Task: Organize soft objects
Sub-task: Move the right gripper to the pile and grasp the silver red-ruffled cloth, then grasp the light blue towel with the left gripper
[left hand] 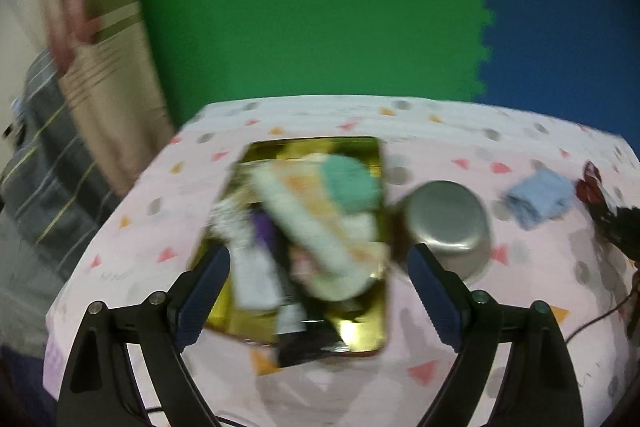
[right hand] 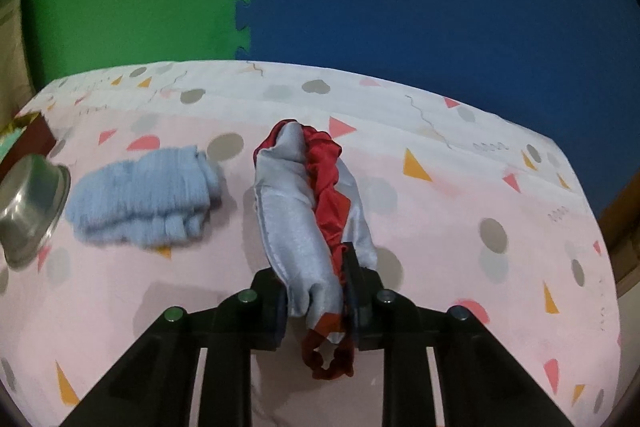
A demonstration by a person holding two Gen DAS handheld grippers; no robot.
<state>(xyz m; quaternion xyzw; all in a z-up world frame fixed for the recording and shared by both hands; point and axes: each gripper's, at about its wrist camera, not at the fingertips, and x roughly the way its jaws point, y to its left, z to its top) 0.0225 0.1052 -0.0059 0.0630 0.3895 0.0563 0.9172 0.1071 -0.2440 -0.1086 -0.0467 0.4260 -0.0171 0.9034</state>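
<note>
Item: limp grey-and-red satin pouch (right hand: 304,211), clamped in right gripper (right hand: 320,307) above pink patterned tablecloth (right hand: 460,227).
Likely light, slippery, floppy; grip bunched middle. Left gripper (left hand: 320,291) gapes empty over gold tray (left hand: 360,339).

A table covered in a pale pink cloth printed with grey dots and coloured triangles (right hand: 460,227) carries a gold rectangular tray (left hand: 360,341) heaped with soft items at left, an upturned steel bowl (left hand: 448,223) just right of it, and a folded light-blue fuzzy cloth (right hand: 144,191) farther right.
</note>
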